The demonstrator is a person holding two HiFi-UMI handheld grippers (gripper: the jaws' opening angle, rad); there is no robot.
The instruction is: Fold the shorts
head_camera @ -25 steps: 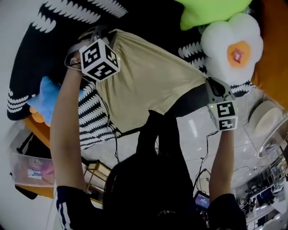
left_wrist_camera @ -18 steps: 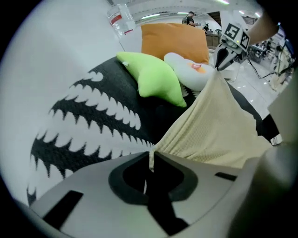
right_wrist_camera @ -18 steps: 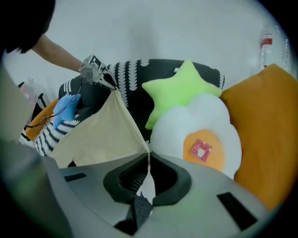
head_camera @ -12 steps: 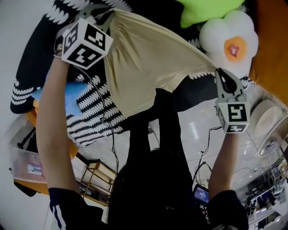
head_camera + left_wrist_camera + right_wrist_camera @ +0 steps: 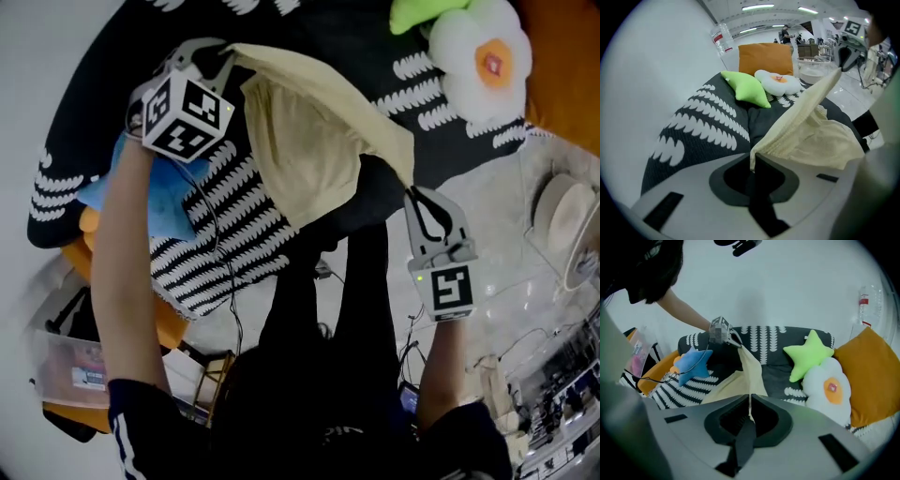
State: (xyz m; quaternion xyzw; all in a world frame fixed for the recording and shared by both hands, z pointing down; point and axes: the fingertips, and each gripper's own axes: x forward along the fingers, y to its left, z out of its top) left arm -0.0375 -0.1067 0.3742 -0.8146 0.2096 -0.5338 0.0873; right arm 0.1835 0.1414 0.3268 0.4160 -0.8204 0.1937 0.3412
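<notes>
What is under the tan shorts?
A black-and-white striped cushion and the dark sofa show below the shorts. What lies right behind the cloth is covered.

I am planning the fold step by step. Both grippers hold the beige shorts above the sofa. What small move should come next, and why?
Probably bring the right gripper toward the left gripper so the two pinched edges meet. Both are shut on the shorts, which hang slack between them above the sofa, sagging into a loose fold.
</notes>
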